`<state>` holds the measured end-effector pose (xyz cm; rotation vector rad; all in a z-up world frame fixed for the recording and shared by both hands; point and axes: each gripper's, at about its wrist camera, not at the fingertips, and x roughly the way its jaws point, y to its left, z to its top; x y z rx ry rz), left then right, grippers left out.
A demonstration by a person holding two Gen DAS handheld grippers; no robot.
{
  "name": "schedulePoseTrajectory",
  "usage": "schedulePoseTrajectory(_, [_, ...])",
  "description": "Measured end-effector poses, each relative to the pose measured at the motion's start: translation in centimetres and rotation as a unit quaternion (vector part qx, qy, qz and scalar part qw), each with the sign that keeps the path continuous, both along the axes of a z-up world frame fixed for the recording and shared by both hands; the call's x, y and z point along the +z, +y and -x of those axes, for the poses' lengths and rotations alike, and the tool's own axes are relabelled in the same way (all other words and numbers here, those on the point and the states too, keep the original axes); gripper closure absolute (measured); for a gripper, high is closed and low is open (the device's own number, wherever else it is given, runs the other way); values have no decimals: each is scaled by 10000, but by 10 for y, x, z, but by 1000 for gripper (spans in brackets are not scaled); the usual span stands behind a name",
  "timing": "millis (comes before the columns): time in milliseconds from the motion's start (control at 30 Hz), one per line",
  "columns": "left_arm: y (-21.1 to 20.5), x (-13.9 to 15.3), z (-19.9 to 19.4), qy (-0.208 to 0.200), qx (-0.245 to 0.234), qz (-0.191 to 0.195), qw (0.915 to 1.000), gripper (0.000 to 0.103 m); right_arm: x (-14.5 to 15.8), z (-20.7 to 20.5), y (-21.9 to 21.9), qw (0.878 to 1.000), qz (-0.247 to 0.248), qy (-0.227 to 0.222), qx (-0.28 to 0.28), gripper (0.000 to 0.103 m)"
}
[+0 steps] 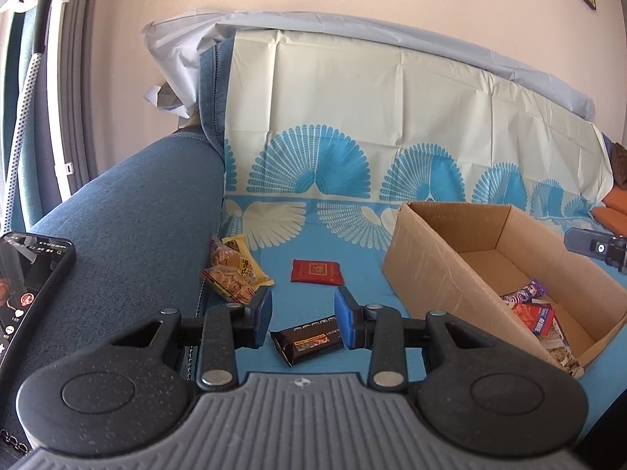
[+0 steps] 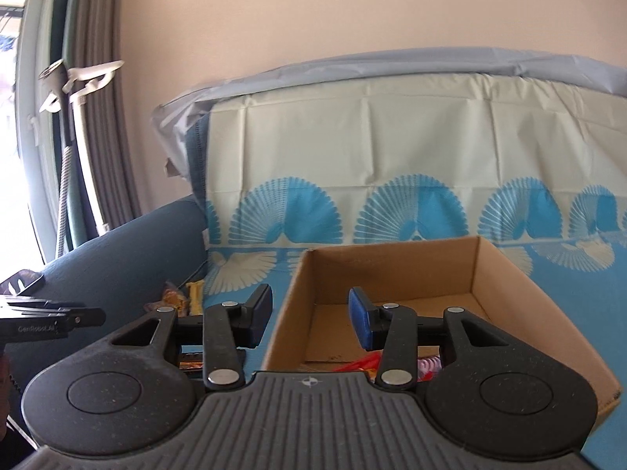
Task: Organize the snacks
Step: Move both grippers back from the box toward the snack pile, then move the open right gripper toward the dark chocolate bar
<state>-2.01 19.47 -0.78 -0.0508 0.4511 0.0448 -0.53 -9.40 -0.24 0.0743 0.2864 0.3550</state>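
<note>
Left gripper (image 1: 302, 319) fingers partly apart, nothing clamped; dark snack bar (image 1: 309, 338) lies on the blue sofa cover (image 1: 313, 243) just under them. Red packet (image 1: 316, 272) at 12 o'clock of the bar, yellow cracker bags (image 1: 234, 270) at 10. Cardboard box (image 1: 439, 274) at 3, a few snacks (image 1: 533, 313) inside. Right gripper (image 2: 310, 321) fingers partly apart, empty, over the box's near-left corner. Phone (image 1: 27, 286) on the armrest.

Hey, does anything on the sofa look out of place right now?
Yes. Three snacks lie loose outside the cardboard box: a brown bar, a red packet and yellow biscuit packs. A smartphone rests on the armrest.
</note>
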Motion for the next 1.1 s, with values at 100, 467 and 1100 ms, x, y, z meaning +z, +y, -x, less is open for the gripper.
schedulePoseTrajectory(100, [4, 1, 2, -67, 107, 103, 9999, 64, 3, 6, 19, 9995, 128, -174, 248, 58])
schedulePoseTrajectory(467, [23, 2, 1, -136, 608, 336, 9975, 64, -16, -7, 113, 9912, 26, 299, 1289, 65])
schedulePoseTrajectory(1100, [32, 1, -4, -131, 1075, 325, 9936, 62, -108, -117, 190, 9733, -446, 2202, 466, 30])
